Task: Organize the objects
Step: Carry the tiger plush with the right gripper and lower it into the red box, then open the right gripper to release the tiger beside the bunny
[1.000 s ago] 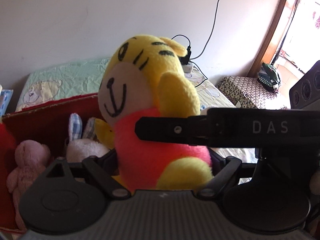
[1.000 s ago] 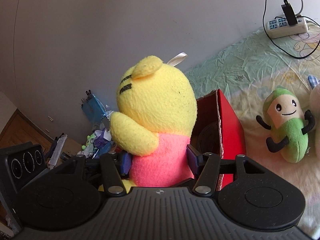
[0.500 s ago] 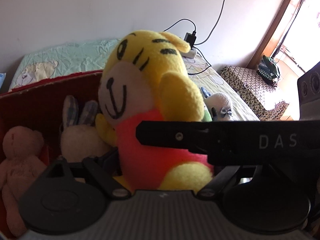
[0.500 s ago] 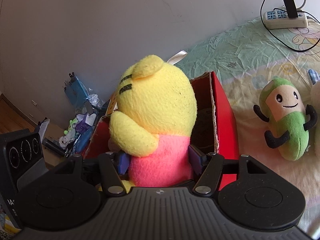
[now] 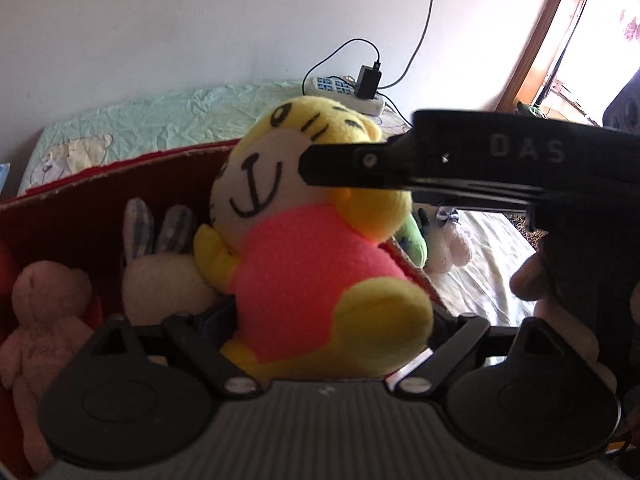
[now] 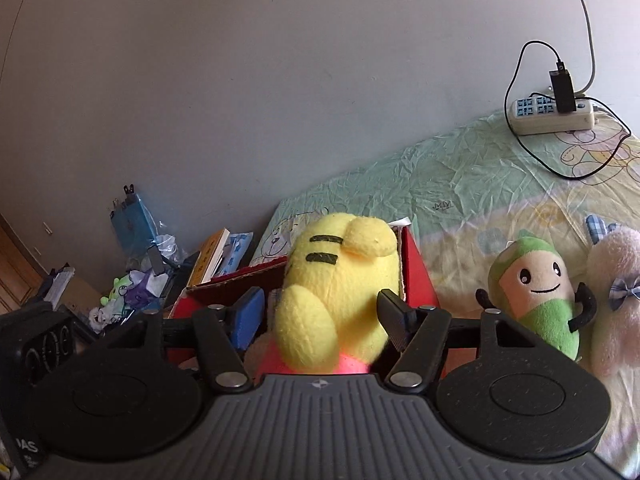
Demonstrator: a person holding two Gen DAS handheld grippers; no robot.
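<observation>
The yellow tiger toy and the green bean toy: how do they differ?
The yellow tiger toy sits over the red box, between the claws; the green bean toy lies on the bed, untouched. The tiger is yellow with a pink shirt and looks bigger; the bean is green with thin black arms. Both are smiling plush toys.

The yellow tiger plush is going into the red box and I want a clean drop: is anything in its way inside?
Partly. The white bunny and pink bear already lie in the red box, left of the yellow tiger plush in the left wrist view. What lies directly beneath it is hidden.
</observation>
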